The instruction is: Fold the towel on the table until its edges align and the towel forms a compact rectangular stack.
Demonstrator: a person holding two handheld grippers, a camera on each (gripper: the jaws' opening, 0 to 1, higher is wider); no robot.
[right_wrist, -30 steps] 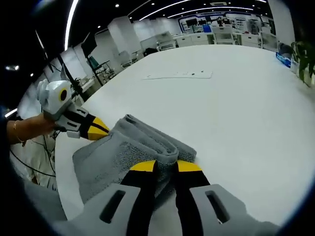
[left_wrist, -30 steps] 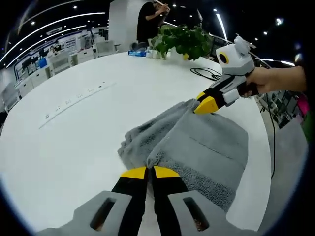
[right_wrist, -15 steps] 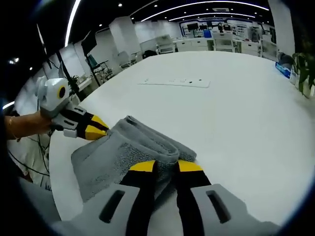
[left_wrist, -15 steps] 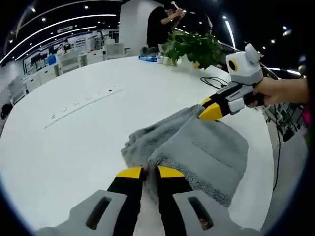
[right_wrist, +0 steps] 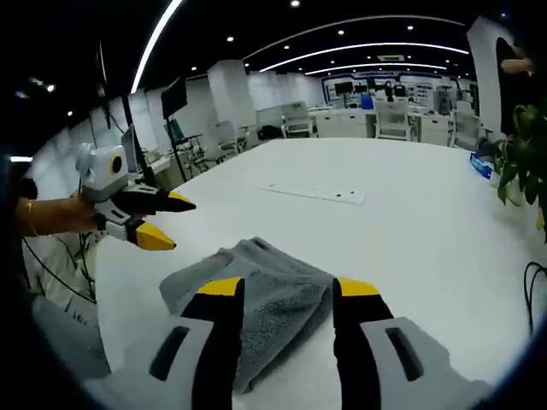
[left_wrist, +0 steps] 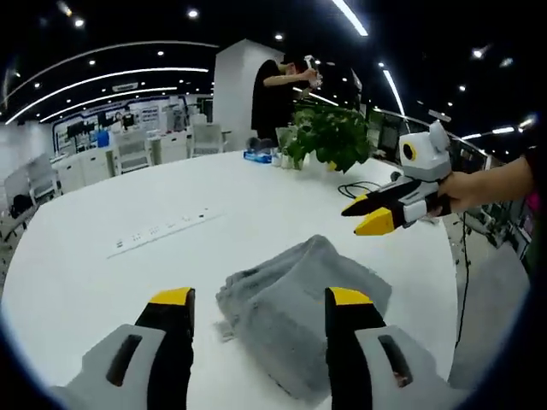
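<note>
Towel [left_wrist: 295, 312]: grey terry cloth, rough looped pile, matt, soft thick folds; smoother woven band across one face. Table [left_wrist: 102, 282]: white, smooth, faint satin sheen, ceiling lights weakly reflected. Left gripper [left_wrist: 256, 299]: jaws black matt plastic, yellow plastic tips, grey moulded plastic body with slots. Right gripper [right_wrist: 286, 289]: same black, yellow and grey plastic, smooth, slight gloss on yellow tips. Plant [left_wrist: 329, 137]: glossy green leaves. Cable [left_wrist: 359, 186]: black, thin, smooth sheath, lying on table.
</note>
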